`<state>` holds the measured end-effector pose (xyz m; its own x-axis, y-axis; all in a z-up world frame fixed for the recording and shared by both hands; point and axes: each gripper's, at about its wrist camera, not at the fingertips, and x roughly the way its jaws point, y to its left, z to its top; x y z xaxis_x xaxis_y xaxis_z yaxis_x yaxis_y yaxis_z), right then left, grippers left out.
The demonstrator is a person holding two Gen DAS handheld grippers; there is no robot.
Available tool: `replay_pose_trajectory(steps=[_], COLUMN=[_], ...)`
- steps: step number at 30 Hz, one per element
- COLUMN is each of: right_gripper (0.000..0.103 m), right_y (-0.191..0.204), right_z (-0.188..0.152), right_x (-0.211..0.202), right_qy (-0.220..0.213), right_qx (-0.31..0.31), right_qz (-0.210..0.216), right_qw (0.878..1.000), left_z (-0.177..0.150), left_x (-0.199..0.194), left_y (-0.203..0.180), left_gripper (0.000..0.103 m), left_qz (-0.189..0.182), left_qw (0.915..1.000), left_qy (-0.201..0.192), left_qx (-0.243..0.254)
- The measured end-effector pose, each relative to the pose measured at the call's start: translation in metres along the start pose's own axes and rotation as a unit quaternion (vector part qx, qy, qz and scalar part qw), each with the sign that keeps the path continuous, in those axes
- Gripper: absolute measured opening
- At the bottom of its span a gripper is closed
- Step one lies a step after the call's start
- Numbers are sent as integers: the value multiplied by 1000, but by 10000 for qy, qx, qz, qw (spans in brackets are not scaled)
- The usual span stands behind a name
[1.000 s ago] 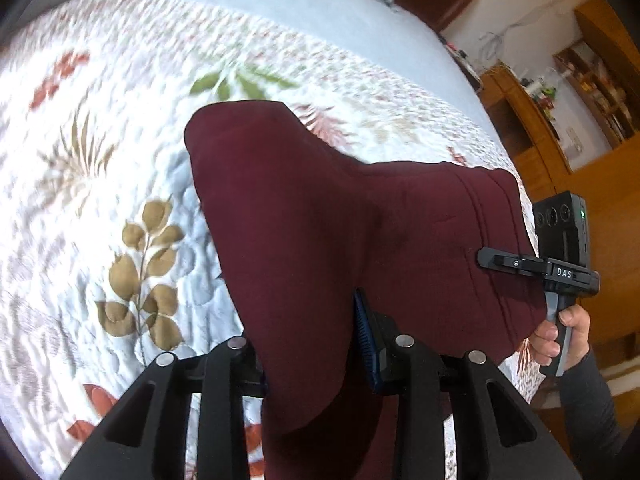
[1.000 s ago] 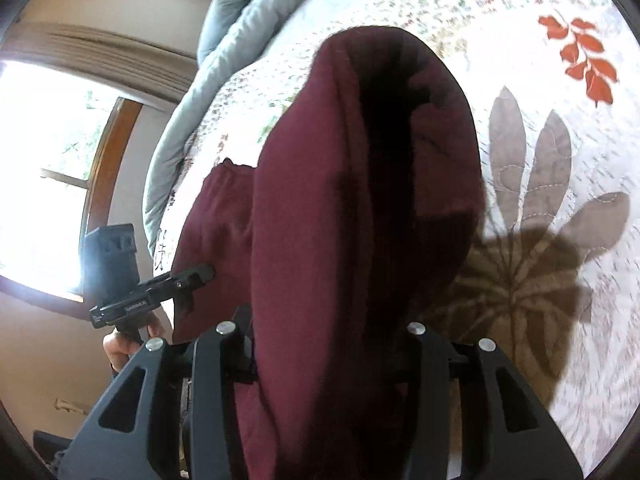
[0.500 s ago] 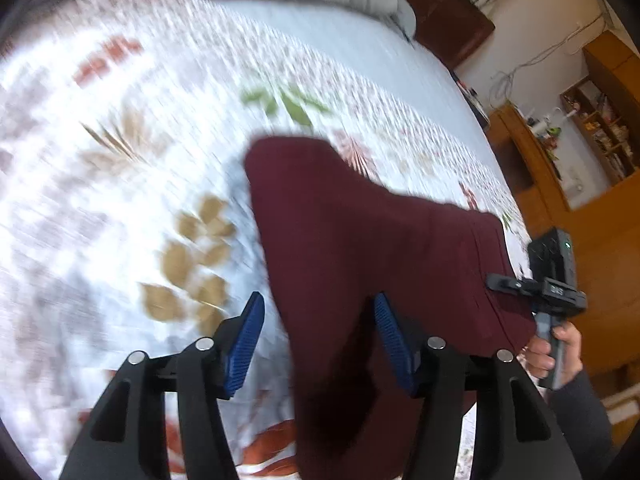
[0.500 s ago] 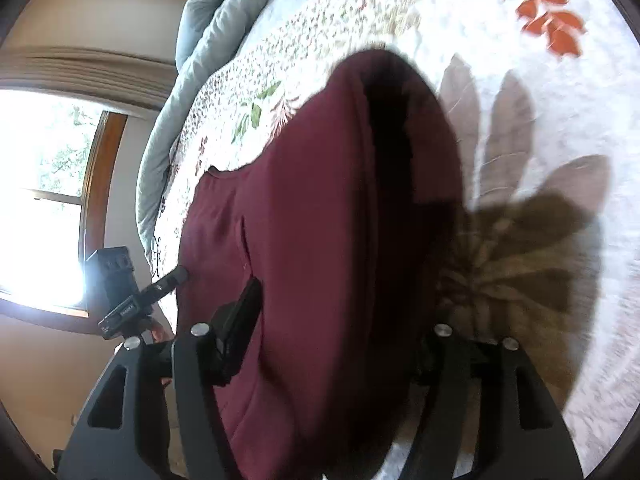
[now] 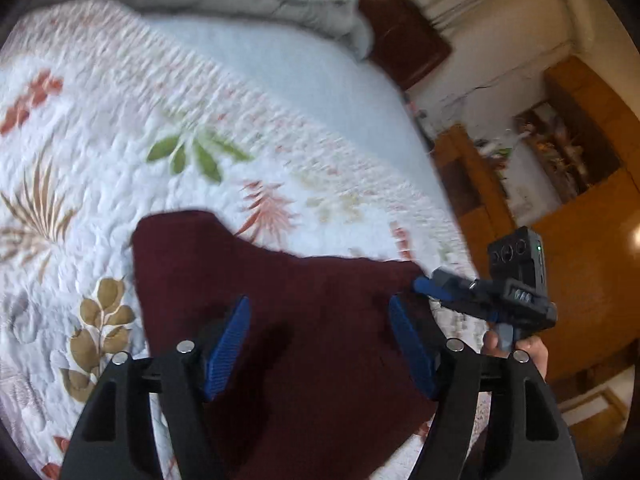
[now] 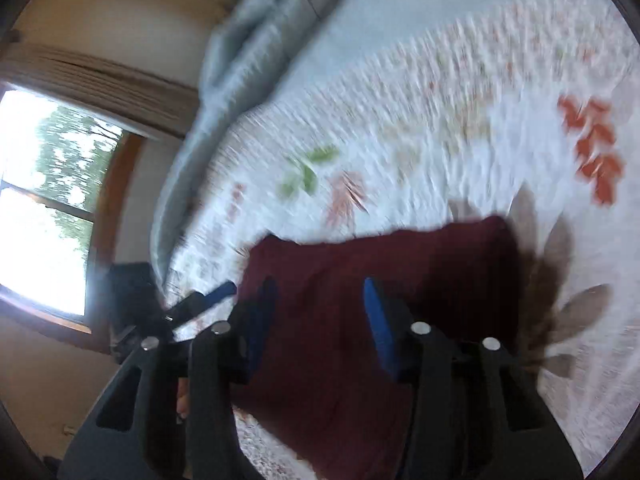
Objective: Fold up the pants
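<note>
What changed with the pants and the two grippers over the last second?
Both grippers let go: the left gripper has opened, the right gripper opened then partly closed, neither pinching cloth. The pants dropped flat, folded, onto the quilt, and both grippers pulled back. The quilt stayed put.

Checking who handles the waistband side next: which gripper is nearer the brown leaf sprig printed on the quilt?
Left. The left gripper hovers over the pants beside the sprig; the right gripper is across the pants.
</note>
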<state>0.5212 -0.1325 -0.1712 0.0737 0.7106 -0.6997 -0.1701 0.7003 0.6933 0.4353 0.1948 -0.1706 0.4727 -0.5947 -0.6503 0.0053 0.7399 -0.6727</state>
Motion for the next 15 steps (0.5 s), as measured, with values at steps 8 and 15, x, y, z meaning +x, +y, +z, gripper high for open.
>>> replay_pose_trajectory(steps=[8,15], right_gripper=[0,9], right_y=[-60,-10], right_z=[-10,-52], right_x=[9,-46], right_qy=[90,-254], right_qx=[576,-201], right_qz=[247,550], right_qw=[9980,9980], left_z=[-11,-58], left_x=[8,-78], left_y=[74,21], left_gripper=[27,66], left_qz=[-462,-594], left_qw=[9909,9932], left_qy=[106,-887], left_qx=[-1263,-468])
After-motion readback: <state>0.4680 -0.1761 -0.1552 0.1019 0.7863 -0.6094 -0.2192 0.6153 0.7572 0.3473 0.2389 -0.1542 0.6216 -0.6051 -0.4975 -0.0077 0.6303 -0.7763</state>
